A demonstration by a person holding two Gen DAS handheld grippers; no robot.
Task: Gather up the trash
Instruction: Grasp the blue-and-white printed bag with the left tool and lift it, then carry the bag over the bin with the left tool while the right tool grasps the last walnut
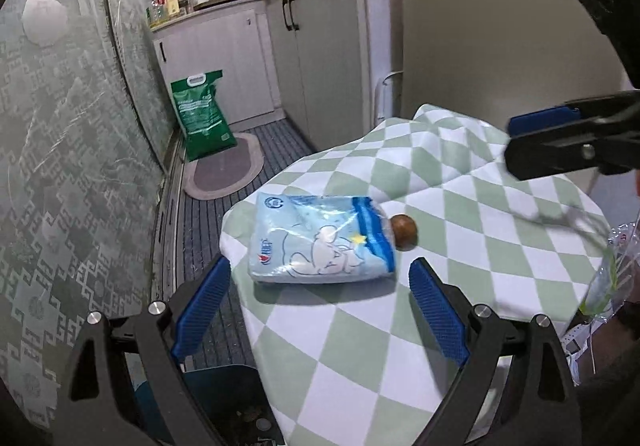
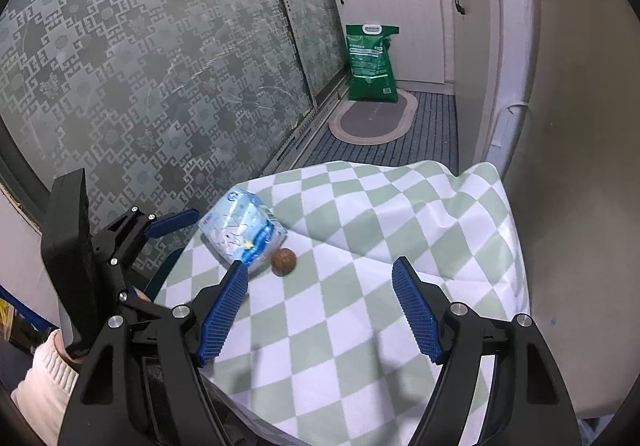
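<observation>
A light-blue packet and brown nut lie on a green-and-white checked cloth.

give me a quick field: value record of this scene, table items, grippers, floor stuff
surface: table under a green and white checked cloth
item 1: light blue tissue pack, lying flat near the cloth's edge
item 2: small brown round thing, right beside the pack, maybe touching
left gripper: open, empty, pack just ahead of its jaws
right gripper: open, empty, above the cloth
bin: dark bin below the table edge, debris inside
floor: green sack standing by the cabinets, oval mat in front of it
</observation>
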